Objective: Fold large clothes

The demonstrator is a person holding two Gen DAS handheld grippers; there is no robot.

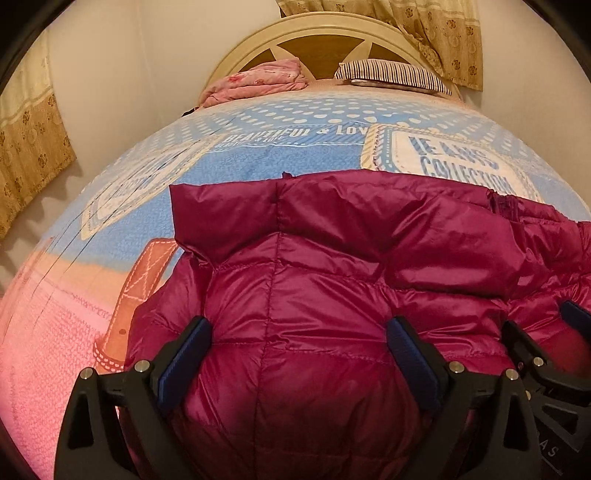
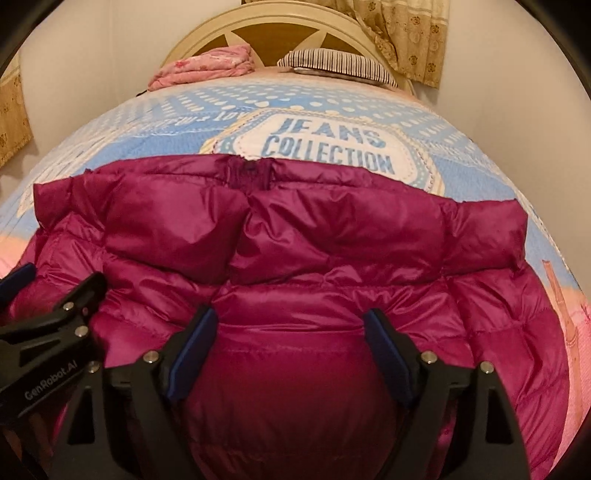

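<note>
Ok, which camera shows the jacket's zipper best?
Right wrist. The zipper sits near the frame's centre at the jacket's far edge, unobstructed. In the left wrist view the zipper is pushed toward the right edge, distorted and partly hidden in folds.

A bed with a blue and pink printed cover [image 2: 332,107] and an arched cream headboard [image 1: 317,31] stands against plain pale walls [image 1: 147,66], floral tan curtains [image 1: 439,33] hanging beside it.

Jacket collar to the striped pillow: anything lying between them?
Only bare printed bedspread between the magenta jacket collar and the striped pillow; the right wrist view shows it best.
</note>
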